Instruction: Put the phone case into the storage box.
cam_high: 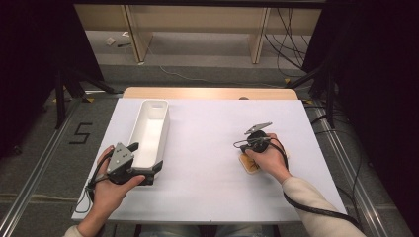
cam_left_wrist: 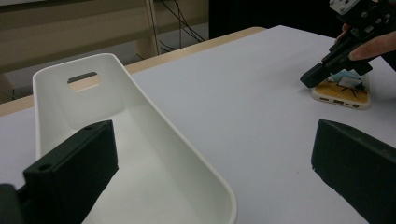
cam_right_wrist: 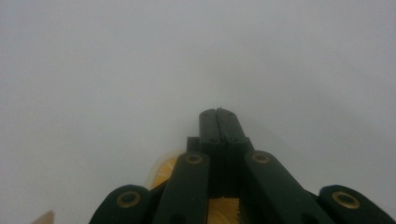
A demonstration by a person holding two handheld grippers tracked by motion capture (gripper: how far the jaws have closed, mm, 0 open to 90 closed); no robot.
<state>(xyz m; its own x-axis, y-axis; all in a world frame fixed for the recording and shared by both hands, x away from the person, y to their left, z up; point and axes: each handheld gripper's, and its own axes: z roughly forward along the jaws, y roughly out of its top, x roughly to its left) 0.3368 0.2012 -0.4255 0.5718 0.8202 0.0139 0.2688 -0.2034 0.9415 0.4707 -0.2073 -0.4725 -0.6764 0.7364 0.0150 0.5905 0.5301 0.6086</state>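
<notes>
Lower left of the high view: left gripper (cam_high: 148, 168) at the near end of the white tray (cam_high: 159, 111) — jaws wide apart, one inside the tray, one outside, pads clear of its wall. Right of centre: right gripper (cam_high: 236, 145), jaws pressed together, nothing between them, tip above the far edge of the phone case (cam_high: 248, 163) — contact unclear. Case lies flat on the table (cam_high: 207, 128).

A: The long white plastic tray (cam_left_wrist: 140, 154) looks smooth and slightly glossy. The black gripper pads (cam_left_wrist: 74, 172) look matt, like rubber.

B: At its three o'clock, the yellow phone case (cam_left_wrist: 343, 95) seems soft and glossy, on matt white table covering (cam_high: 207, 163).
</notes>
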